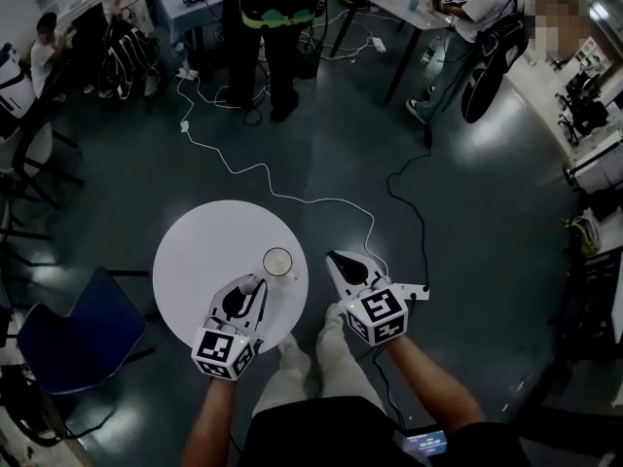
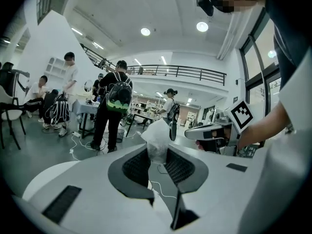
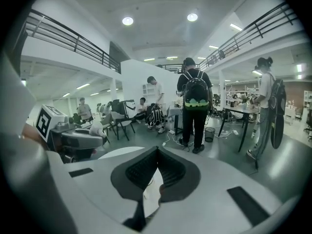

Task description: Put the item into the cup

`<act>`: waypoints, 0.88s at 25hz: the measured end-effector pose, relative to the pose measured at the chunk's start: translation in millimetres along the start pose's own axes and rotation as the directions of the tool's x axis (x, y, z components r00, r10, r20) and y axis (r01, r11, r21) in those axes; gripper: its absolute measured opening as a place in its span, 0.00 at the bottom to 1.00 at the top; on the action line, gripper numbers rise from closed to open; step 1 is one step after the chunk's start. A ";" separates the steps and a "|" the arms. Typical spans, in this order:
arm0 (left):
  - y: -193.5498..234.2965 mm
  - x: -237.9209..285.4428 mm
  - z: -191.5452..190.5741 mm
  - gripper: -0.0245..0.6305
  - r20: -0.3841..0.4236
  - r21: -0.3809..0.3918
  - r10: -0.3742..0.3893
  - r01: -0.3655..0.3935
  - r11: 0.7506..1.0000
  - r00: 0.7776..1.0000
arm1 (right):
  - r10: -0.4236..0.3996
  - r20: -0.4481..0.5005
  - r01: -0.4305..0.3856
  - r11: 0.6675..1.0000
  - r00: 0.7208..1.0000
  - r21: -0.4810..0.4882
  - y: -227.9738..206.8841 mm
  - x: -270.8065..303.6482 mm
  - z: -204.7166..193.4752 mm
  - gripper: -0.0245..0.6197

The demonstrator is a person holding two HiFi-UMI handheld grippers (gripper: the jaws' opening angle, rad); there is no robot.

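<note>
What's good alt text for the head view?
Seen from above, a person's left gripper pinches a white crumpled item close to a cup on a round white table. The right gripper, jaws together and empty, hangs off the table's right edge; people and desks fill the room behind.

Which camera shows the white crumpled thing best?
The left gripper view: the white crumpled thing looks big, pinched in the left tongs. The head view shows it tiny; the right gripper view shows it small and far off.

Left gripper [image 1: 252, 286], right gripper [image 1: 337, 259]: white shells, black-white marker cubes [image 1: 380, 314], black ribbed jaws; light trousers [image 1: 326, 358].
</note>
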State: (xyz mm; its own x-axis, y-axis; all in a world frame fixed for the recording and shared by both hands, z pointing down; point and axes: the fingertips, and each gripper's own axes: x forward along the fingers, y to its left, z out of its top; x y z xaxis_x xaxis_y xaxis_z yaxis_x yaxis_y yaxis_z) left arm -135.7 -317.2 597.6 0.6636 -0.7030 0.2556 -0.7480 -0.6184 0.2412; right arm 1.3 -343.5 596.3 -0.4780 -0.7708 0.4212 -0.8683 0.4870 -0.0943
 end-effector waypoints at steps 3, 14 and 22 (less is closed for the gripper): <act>2.0 17.1 -16.3 0.18 -0.026 0.022 -0.014 0.014 1.000 1.000 | -0.013 -0.012 0.014 1.000 1.000 0.019 -7.7 3.7 -16.5 0.06; -0.6 67.5 -67.9 0.18 -0.129 0.197 -0.032 0.058 0.979 0.991 | -0.051 -0.048 0.053 0.998 0.998 0.045 -29.9 6.9 -57.9 0.06; 15.4 90.5 -89.4 0.18 -0.187 0.271 -0.011 0.062 0.961 0.982 | -0.069 -0.057 0.074 0.994 0.996 0.078 -34.0 8.8 -77.7 0.06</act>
State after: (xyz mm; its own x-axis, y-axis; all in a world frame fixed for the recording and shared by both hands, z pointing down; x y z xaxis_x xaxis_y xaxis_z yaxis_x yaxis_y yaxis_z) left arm -86.1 -359.0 708.1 0.6621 -0.6183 0.4234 -0.6806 -0.7327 -0.0057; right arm 36.9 -334.9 673.4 -0.4083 -0.7780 0.4775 -0.9089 0.3953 -0.1331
